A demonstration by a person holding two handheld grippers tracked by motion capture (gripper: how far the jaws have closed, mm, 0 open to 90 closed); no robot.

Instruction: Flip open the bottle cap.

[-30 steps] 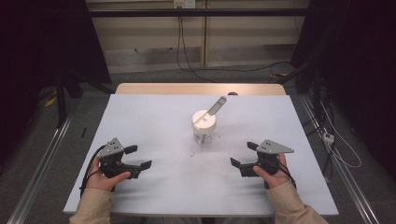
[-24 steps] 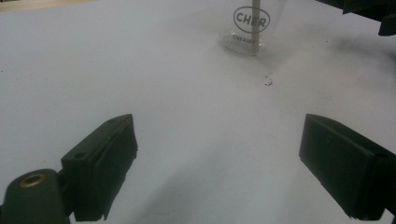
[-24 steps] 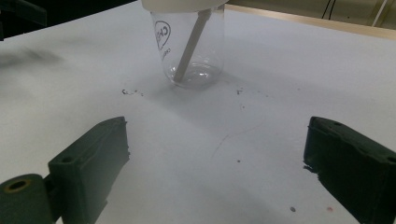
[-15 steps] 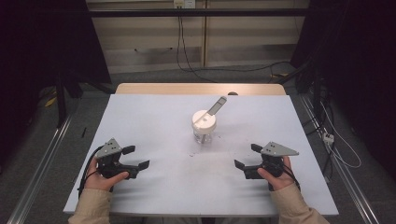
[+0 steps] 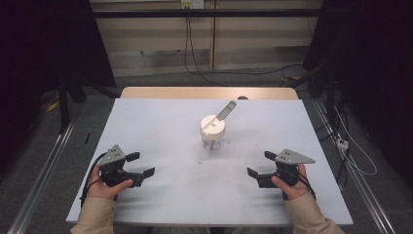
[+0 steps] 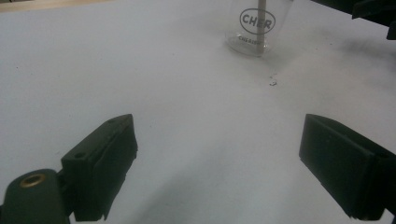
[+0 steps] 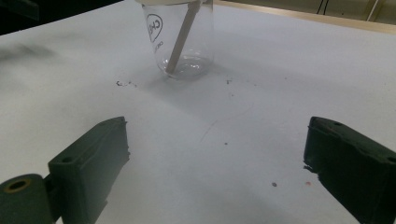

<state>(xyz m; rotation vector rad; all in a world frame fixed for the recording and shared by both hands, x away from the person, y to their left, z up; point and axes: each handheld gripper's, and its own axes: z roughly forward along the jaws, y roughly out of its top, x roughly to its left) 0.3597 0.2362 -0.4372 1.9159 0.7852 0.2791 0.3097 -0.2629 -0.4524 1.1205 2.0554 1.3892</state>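
Note:
A clear glass jar (image 5: 213, 138) with a white lid (image 5: 213, 125) stands upright in the middle of the white table (image 5: 160, 122). A pale stick (image 5: 226, 109) pokes out through the lid and leans to the far right. In the left gripper view the jar (image 6: 254, 28) bears black lettering, and in the right gripper view the stick (image 7: 180, 39) rests on the bottom of the jar (image 7: 187, 60). My left gripper (image 5: 142, 164) (image 6: 224, 163) is open near the front left, well short of the jar. My right gripper (image 5: 259, 164) (image 7: 217, 172) is open at the front right, nothing between its jaws.
Dark crumbs (image 5: 200, 161) (image 7: 122, 84) lie on the sheet just in front of the jar. A bare wooden strip (image 5: 209, 92) runs along the table's far edge. Metal rails (image 5: 39, 175) and cables (image 5: 350, 156) lie on the floor at both sides.
My right gripper has drifted slightly to the right and toward the near edge. The left gripper has barely moved. The jar stands as before.

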